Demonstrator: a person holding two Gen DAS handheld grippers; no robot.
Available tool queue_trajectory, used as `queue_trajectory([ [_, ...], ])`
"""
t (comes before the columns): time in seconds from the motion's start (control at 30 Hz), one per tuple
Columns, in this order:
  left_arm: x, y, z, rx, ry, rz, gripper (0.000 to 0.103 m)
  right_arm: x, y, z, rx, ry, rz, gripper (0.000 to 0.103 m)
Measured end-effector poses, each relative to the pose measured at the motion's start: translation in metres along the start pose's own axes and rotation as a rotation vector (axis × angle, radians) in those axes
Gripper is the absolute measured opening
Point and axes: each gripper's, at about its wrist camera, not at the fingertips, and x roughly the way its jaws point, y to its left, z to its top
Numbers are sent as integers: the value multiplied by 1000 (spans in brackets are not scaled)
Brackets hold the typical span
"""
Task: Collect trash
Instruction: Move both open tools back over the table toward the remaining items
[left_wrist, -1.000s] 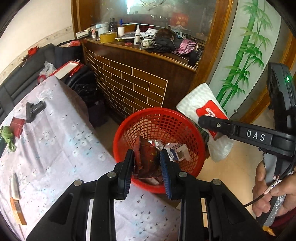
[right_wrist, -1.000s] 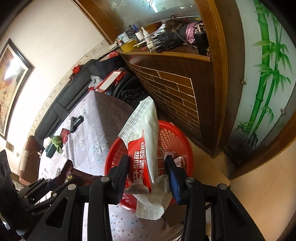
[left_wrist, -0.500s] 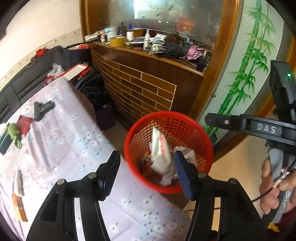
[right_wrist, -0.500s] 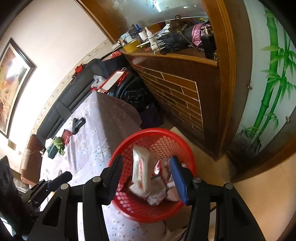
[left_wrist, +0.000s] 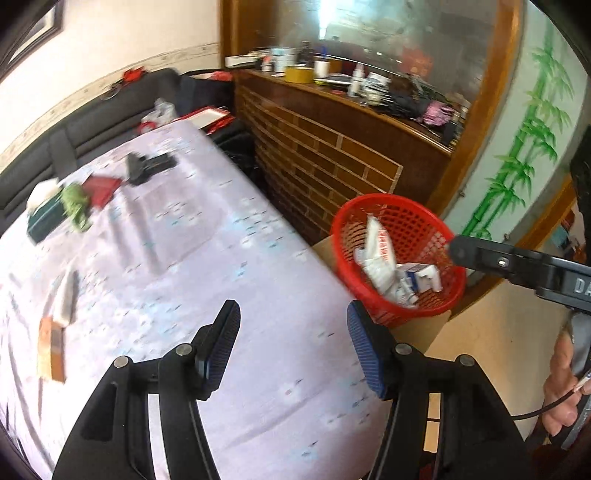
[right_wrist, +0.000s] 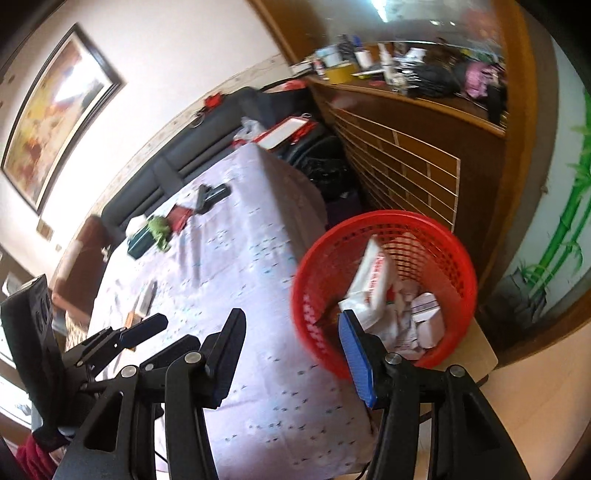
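Observation:
A red mesh basket (left_wrist: 424, 221) (right_wrist: 317, 325) stands beside the table's right edge. A white and red packet (left_wrist: 378, 254) (right_wrist: 373, 280) and a small white box (left_wrist: 421, 277) (right_wrist: 428, 317) lie in it among crumpled wrappers. My left gripper (left_wrist: 291, 350) is open and empty above the lilac tablecloth (left_wrist: 166, 258). My right gripper (right_wrist: 291, 350) is open and empty, over the table edge next to the basket. On the cloth lie a red packet (left_wrist: 99, 188) (right_wrist: 181, 216), a green toy (left_wrist: 75, 206) (right_wrist: 160, 230), a dark box (left_wrist: 44, 221), a black object (left_wrist: 147, 166) (right_wrist: 210, 195), a white strip (left_wrist: 66, 295) and an orange box (left_wrist: 51, 350).
A wooden cabinet with a brick pattern front (left_wrist: 332, 155) (right_wrist: 406, 162) stands behind the basket, its top cluttered with bottles and tape. A dark sofa (left_wrist: 92, 125) runs along the far side of the table. A bamboo painted panel (left_wrist: 524, 147) is at right.
My right gripper opened and dropped the white and red packet into the basket. My left gripper opened and let go of the dark red wrapper. Both grippers pulled back left over the table.

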Motion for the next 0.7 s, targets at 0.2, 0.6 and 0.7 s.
queue_trajectory([
  [0.2, -13, 56, -27, -107, 7, 81, 59, 13, 38, -15, -59, 54, 35, 57],
  [0.6, -42, 188, -94, -335, 45, 269, 63, 62, 128, -45, -173, 216, 128, 57],
  [0.7, -47, 228, -107, -391, 62, 321, 67, 76, 153, -52, -214, 241, 122, 59],
])
